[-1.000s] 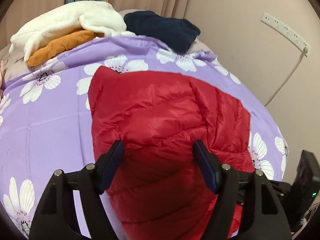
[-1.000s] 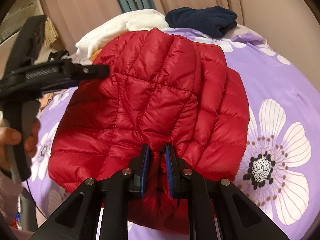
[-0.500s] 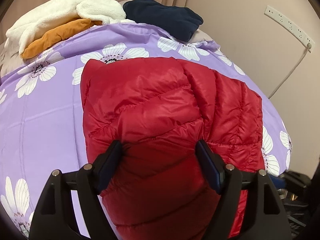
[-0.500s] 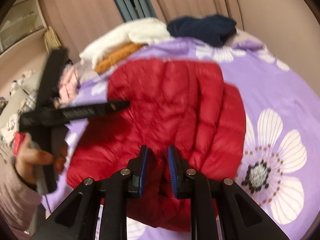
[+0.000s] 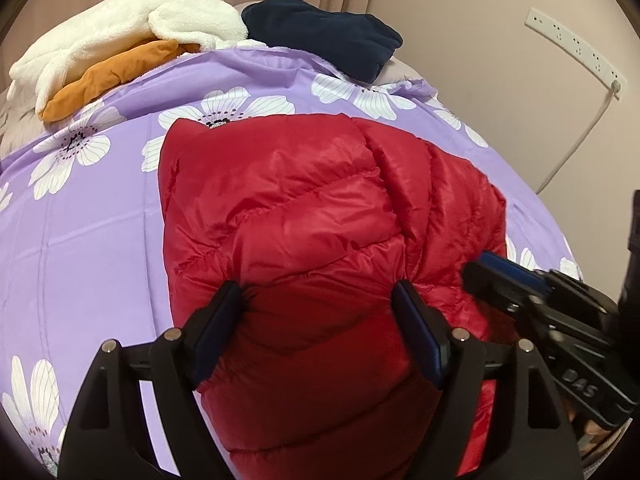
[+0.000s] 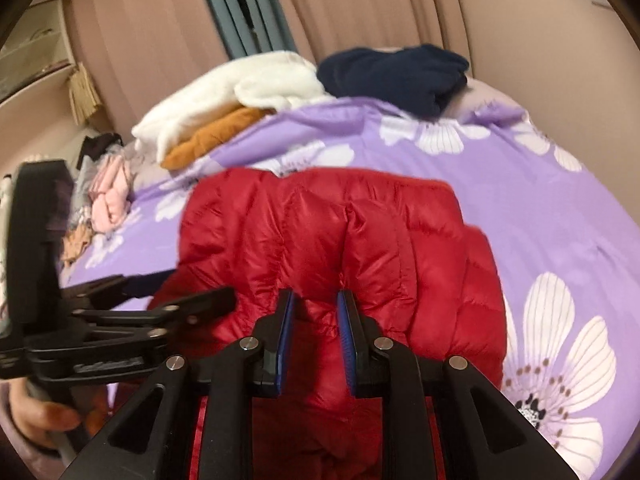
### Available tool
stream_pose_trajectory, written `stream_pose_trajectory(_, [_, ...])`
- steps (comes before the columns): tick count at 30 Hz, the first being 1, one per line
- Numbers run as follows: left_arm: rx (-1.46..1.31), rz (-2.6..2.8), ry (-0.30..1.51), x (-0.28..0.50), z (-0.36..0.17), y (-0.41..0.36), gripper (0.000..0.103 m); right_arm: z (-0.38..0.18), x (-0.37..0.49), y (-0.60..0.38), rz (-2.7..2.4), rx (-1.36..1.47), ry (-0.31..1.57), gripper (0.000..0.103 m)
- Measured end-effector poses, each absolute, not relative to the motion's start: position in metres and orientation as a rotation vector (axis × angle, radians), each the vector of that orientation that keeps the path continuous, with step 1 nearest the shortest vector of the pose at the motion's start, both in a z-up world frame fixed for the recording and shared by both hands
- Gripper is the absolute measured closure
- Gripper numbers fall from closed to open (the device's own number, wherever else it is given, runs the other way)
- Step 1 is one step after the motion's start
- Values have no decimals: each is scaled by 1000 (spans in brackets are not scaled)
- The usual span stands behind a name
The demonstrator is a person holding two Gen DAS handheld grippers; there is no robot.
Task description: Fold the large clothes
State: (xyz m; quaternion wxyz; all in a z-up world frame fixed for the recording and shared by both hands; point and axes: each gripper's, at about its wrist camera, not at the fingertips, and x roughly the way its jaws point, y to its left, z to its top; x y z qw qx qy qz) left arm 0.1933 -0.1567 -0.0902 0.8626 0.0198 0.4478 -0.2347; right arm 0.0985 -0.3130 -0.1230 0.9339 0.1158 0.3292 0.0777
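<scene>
A red puffer jacket (image 5: 300,200) (image 6: 360,240) lies folded in a thick bundle on a purple flowered bed cover (image 5: 100,220) (image 6: 540,200). My left gripper (image 5: 318,308) stands wide around the bundle's near end, its pads sunk into the padding on both sides. It shows from the side as the left gripper (image 6: 188,290), held by a hand (image 6: 44,416). My right gripper (image 6: 316,320) has its jaws a narrow gap apart, pinching a raised fold of the jacket's near edge. The right gripper (image 5: 500,276) enters the left wrist view at the right.
At the far end of the bed sit a white fleece (image 5: 120,28) (image 6: 240,88) over an orange garment (image 5: 112,76) (image 6: 216,132), and a navy garment (image 5: 320,36) (image 6: 400,72). Pink clothes (image 6: 108,196) lie at the left edge. A wall with a power strip (image 5: 572,48) is close on the right.
The right gripper has pulled back and up, its jaws now slightly wider on the fold. It has come into the left wrist view. The left gripper has stayed around the bundle.
</scene>
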Motion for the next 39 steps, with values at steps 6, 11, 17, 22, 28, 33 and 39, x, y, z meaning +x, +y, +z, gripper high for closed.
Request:
stream_pose_trajectory(6, [82, -487, 932, 193, -94, -162, 25, -133, 103, -314, 162, 219, 721, 83])
stream_pose_trajectory(11, [88, -477, 934, 190, -92, -159, 25, -136, 99, -314, 167, 231, 718, 83])
stream_pose_trajectory(17, [74, -465, 902, 169, -78, -152, 25, -135, 98, -312, 157, 226, 709, 83])
stream_pose_trajectory(22, [68, -473, 914, 152, -80, -142, 25, -136, 97, -313, 151, 244, 708, 83])
stream_pose_trajectory(28, [27, -469, 967, 151, -94, -135, 19, -137, 98, -311, 142, 233, 716, 83])
stream_pose_trajectory(33, [14, -465, 977, 151, -94, -133, 17, -127, 84, -310, 144, 242, 699, 83])
stream_pose_trajectory(39, [0, -464, 981, 149, -95, -131, 17, -120, 65, -312, 172, 252, 679, 77])
